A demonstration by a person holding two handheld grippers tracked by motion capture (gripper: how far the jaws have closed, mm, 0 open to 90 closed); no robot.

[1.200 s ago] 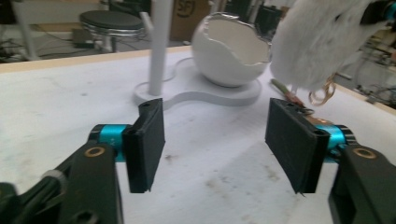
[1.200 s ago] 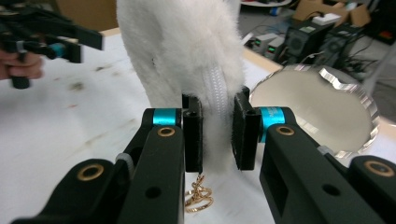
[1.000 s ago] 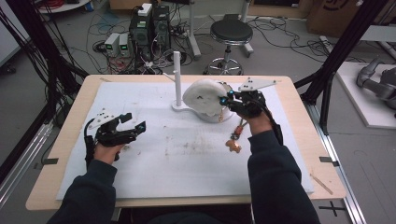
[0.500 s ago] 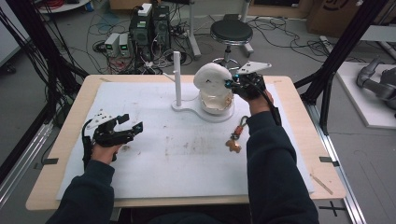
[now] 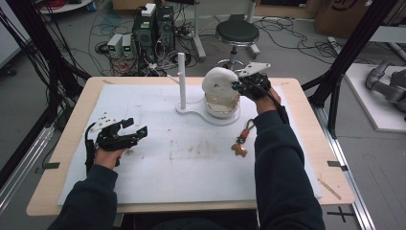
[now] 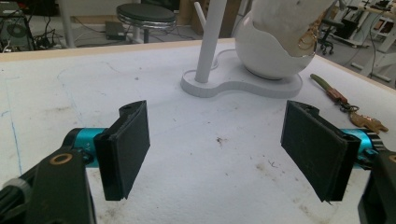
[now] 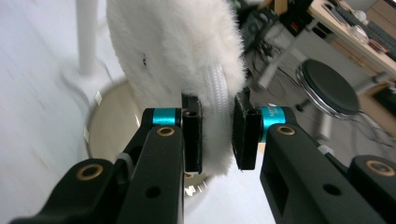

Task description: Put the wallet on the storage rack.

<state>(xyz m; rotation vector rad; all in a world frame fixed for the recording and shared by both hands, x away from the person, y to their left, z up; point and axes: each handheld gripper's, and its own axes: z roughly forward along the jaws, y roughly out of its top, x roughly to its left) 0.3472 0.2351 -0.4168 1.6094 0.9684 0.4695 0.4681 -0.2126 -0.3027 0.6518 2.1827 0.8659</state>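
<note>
A white fluffy pouch [image 5: 219,85] with a zipper edge [image 7: 217,88] is held upright above a white egg-shaped bowl [image 5: 223,107] on a white stand base [image 5: 198,113] with a vertical post [image 5: 181,79]. My right gripper [image 5: 239,85] [image 7: 217,135] is shut on the pouch's zippered edge. My left gripper [image 5: 136,129] [image 6: 215,149] rests open over the white mat at the left, with nothing between its pads. A keyring with a brown charm [image 5: 242,140] [image 6: 348,105] lies on the mat to the right of the stand.
A white mat [image 5: 158,158] covers the wooden table [image 5: 313,143]. Behind the table stand a black stool [image 5: 237,33], computer boxes [image 5: 153,28] and cables on the floor. Black frame posts [image 5: 344,62] flank the table.
My right gripper lifted the fluffy pouch from beside the post and moved it up and back over the egg-shaped bowl. The left gripper stayed in place.
</note>
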